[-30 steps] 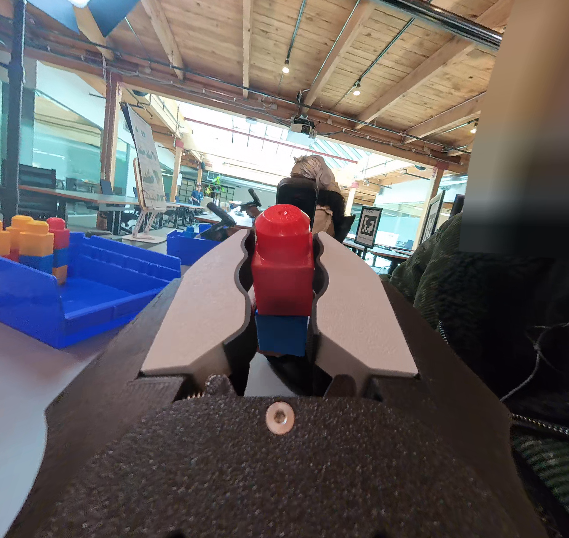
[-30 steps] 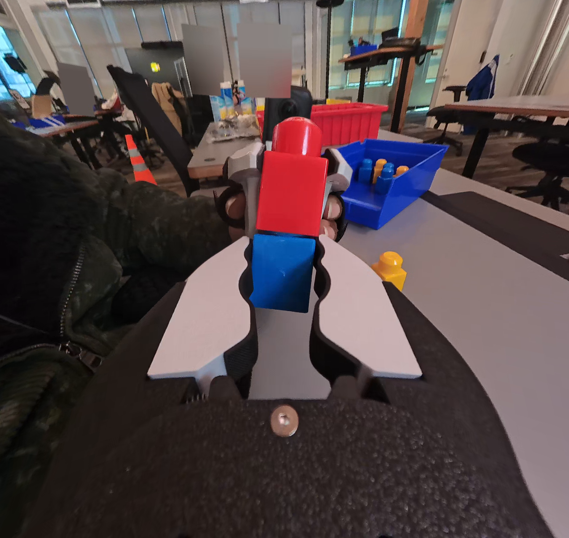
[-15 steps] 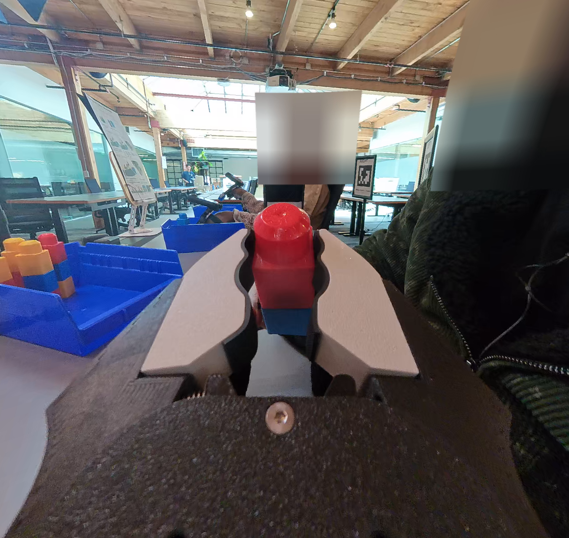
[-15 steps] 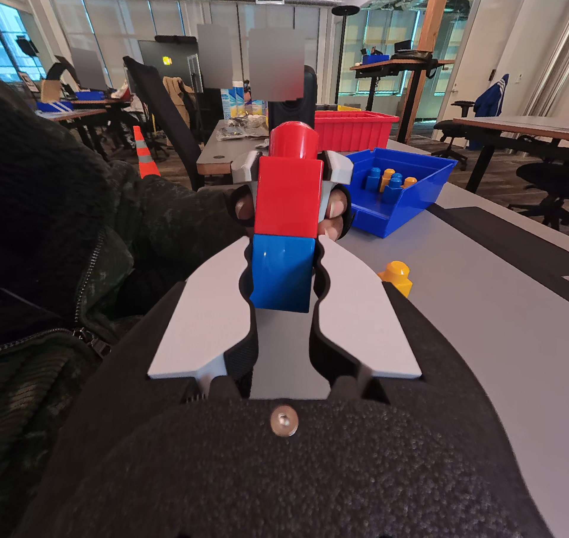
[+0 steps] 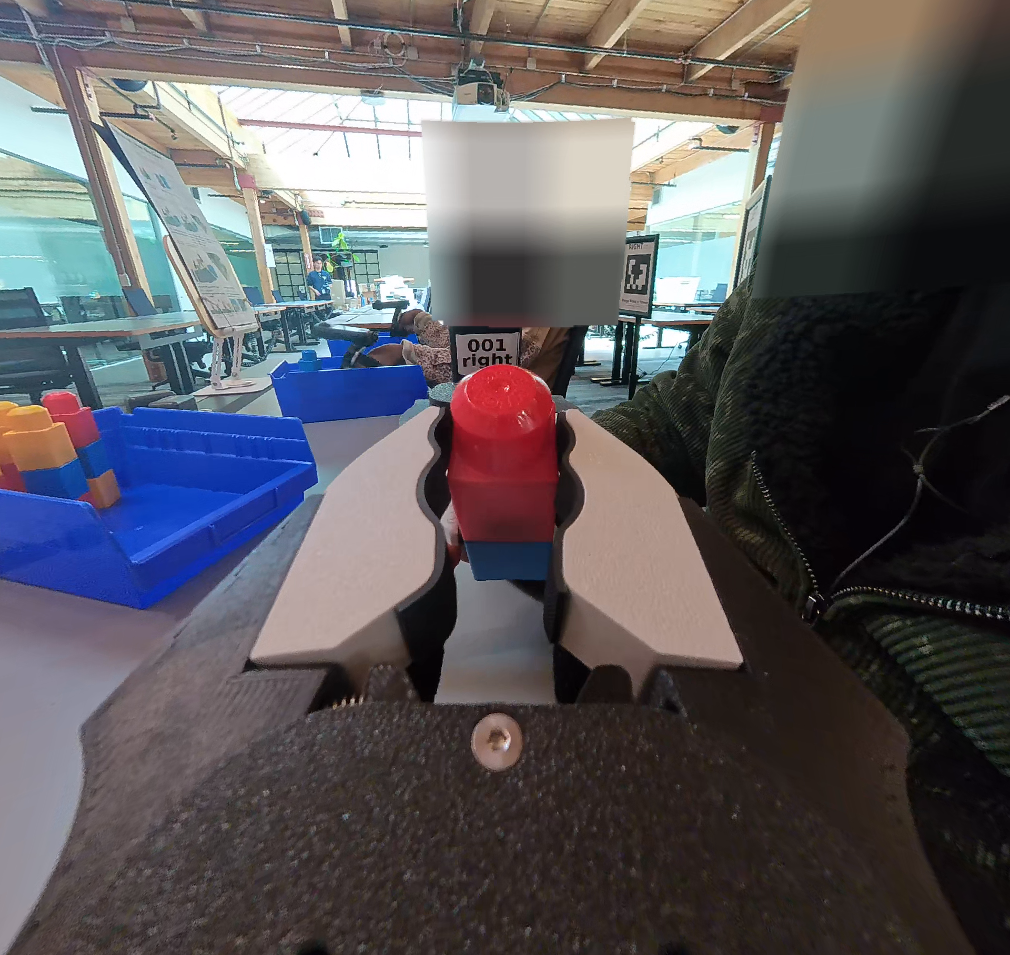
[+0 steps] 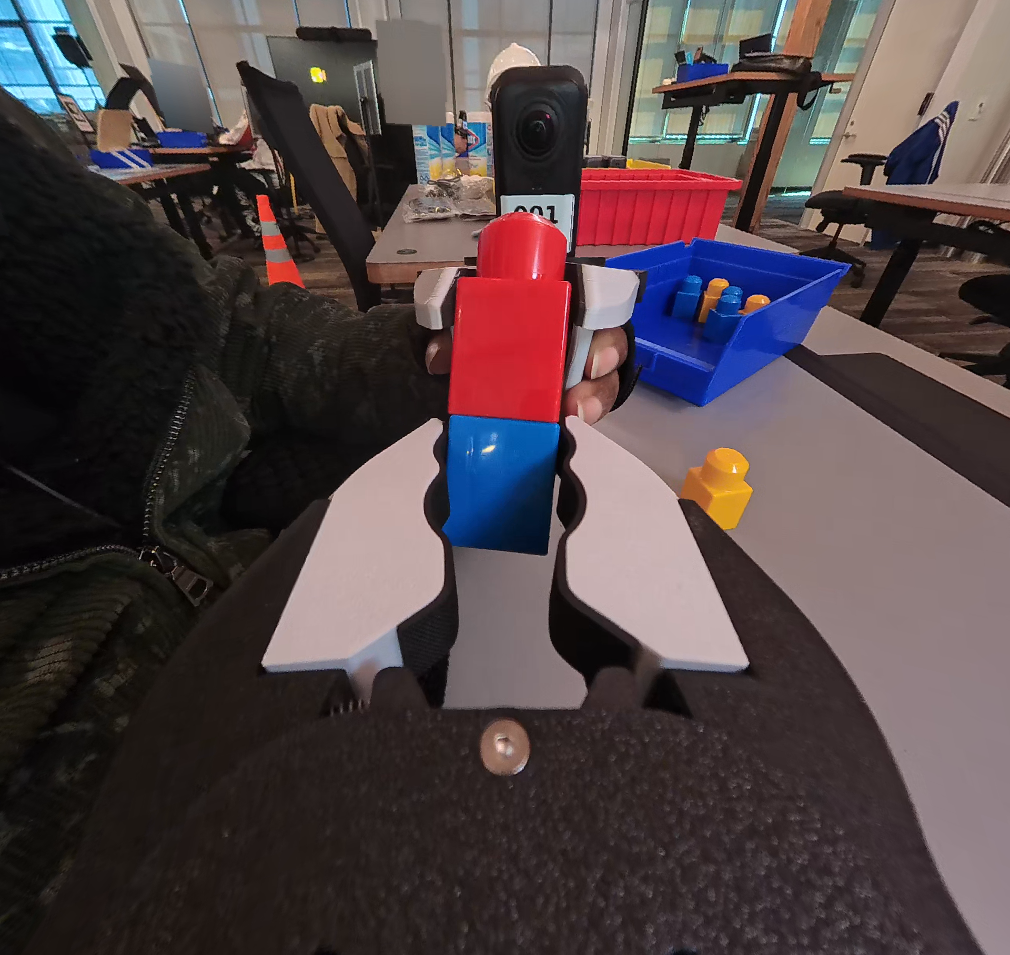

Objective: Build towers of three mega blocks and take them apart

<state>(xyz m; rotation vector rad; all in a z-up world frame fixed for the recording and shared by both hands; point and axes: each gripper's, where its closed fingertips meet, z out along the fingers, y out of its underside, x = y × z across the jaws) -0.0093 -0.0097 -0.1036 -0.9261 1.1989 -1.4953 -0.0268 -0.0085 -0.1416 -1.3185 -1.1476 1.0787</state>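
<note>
A red block (image 5: 500, 464) is joined on top of a blue block (image 6: 500, 486), and both are held in the air between my two grippers. My left gripper (image 5: 500, 426) is shut on the red block, with the blue block (image 5: 508, 560) showing just below it. My right gripper (image 6: 503, 437) is shut on the blue block. In the right wrist view the left gripper's white fingers (image 6: 606, 300) clamp the red block (image 6: 508, 349) from the far side. A loose yellow block (image 6: 718, 486) stands on the grey table to the right.
A blue bin (image 5: 164, 519) at the left holds stacked yellow, blue and red blocks (image 5: 49, 458). Another blue bin (image 6: 727, 327) at the right holds several blue and yellow blocks. A red bin (image 6: 650, 207) stands behind. A person's green jacket sleeve (image 6: 164, 382) fills the left. Both grippers' tips are close together, under 4 cm apart.
Both grippers have tilted a little while holding the joined red and blue blocks. The grasps have not changed and the blocks stay joined.
</note>
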